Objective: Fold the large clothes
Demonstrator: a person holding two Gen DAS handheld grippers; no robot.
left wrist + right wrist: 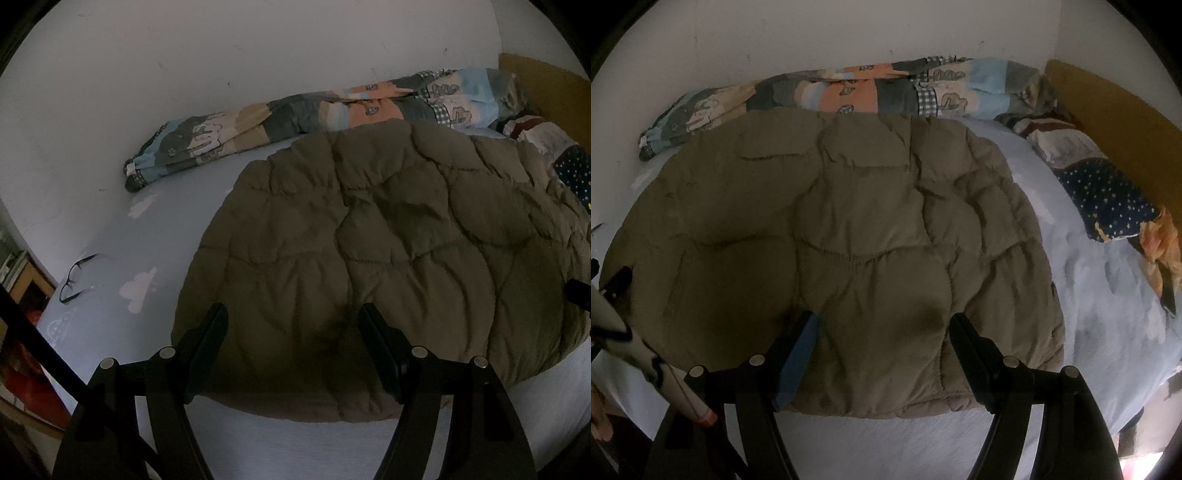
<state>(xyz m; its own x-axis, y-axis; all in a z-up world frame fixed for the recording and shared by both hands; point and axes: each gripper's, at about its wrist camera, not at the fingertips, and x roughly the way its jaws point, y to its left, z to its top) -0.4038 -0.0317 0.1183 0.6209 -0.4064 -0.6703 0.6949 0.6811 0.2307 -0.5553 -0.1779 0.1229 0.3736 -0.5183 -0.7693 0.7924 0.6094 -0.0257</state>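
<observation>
From the left wrist, a puffy olive jacket [388, 258] lies flat on the pale-blue bed [155, 236]; the left gripper [293, 314] hovers spread, empty. From the right wrist, the right gripper [882, 321] likewise gapes over the jacket's hem. No readable writing.

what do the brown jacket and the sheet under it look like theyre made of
Puffy olive-brown quilted jacket: looks like a matte woven synthetic shell over padding, going by the stitched, swollen panels and soft creases.
Pale blue bed sheet: seems a thin, dull cotton-like cloth with faint white cloud prints; the exact fibre cannot be told.
</observation>
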